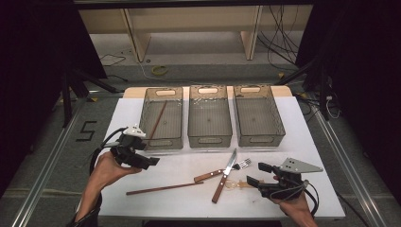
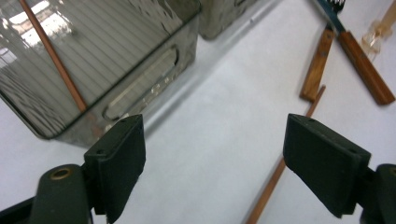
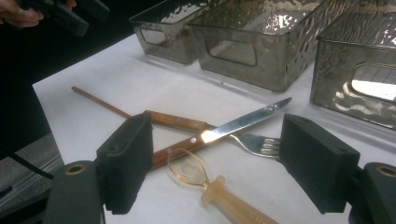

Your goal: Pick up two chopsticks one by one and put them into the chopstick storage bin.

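1. A thin wooden chopstick point(image 1: 164, 188) lies flat on the white table point(image 1: 302, 142), its right end near the fork's wooden handle. Its twin, the second chopstick point(image 1: 159, 119), already rests slanted inside the left bin point(image 1: 162, 141).
2. Just right of the loose chopstick, a knife point(image 1: 224, 176) lies crossed over a fork point(image 1: 221, 172), and a clear plastic spoon point(image 1: 235, 184) sits beside them, touching or nearly touching the knife.
3. The middle bin point(image 1: 209, 138) and the right bin point(image 1: 259, 139) look empty, so the sorting seems barely begun: one piece is binned, and four remain on the table.
4. The left gripper point(image 1: 152, 162) hovers in front of the left bin with its fingers point(image 2: 116, 163) spread wide, holding nothing. In its own view the loose chopstick runs under the right finger.
5. The right gripper point(image 1: 257, 174) hangs low beside the spoon, fingers point(image 3: 128, 161) wide apart and empty, with the spoon's bowl between them.
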Demonstrator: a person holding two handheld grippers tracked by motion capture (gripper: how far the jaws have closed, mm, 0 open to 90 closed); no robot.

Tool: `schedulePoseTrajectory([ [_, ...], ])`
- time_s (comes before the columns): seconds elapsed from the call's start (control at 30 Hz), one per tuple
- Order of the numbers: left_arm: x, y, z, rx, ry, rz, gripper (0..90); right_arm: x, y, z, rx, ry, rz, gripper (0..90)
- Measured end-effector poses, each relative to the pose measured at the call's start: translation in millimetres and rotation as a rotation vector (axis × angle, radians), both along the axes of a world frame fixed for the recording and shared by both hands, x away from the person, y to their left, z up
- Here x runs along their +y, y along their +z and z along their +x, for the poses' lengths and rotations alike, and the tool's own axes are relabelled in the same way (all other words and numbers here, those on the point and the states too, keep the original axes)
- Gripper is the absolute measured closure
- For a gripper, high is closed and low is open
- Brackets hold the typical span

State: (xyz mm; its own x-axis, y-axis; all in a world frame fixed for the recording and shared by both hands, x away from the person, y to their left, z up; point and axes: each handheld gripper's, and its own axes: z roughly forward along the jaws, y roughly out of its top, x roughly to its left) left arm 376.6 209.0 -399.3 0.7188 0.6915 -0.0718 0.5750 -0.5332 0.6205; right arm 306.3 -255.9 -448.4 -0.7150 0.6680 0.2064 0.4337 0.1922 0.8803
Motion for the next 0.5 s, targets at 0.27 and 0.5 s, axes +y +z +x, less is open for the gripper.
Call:
schedulePoseTrajectory([
  [0.27,-8.0,-14.2,-15.6,0.058,-0.072,0.101,21.4,-0.1,0.4,-0.2,0.002,-0.001,0.002,27.2],
  [0.5,-14.9,-29.5,-25.4,0.139,-0.133,0.214,28.6,-0.1,0.7,-0.4,0.003,0.000,0.001,27.2],
])
